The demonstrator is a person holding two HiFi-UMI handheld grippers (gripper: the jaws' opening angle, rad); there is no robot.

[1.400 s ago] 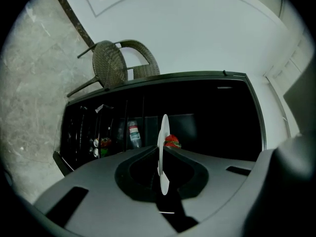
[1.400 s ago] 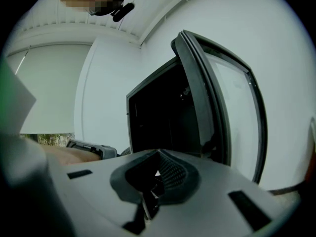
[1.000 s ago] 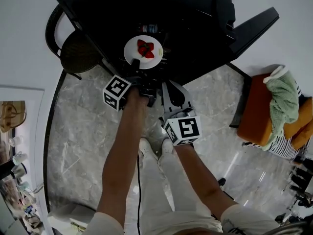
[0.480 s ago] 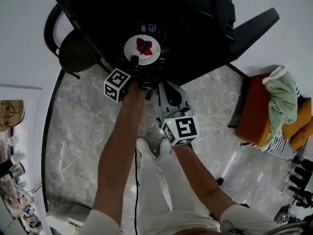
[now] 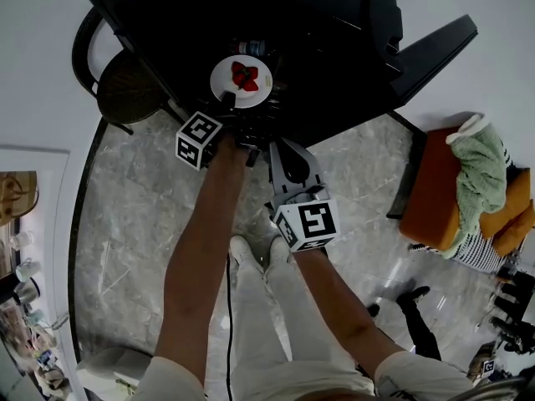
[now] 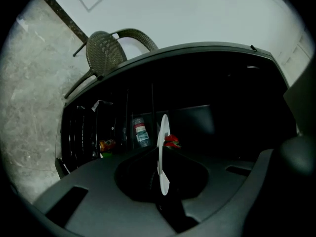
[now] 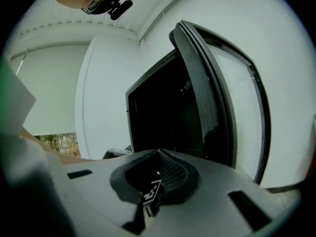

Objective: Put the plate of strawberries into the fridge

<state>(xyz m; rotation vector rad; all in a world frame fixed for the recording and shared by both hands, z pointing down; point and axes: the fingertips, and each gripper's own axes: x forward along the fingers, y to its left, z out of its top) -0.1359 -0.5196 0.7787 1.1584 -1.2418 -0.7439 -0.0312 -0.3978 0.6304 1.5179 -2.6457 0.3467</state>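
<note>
The left hand-held gripper (image 5: 227, 100), clamped on the plate (image 5: 218, 80) rim, has advanced up-frame into the fridge (image 5: 334, 40). Placement appears imminent. The right hand-held gripper (image 5: 276, 149) hangs closed and empty.

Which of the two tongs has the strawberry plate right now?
The left tongs: they are shut on the rim of the white plate of strawberries, held in the open fridge. The right tongs are shut on nothing, outside it.
</note>
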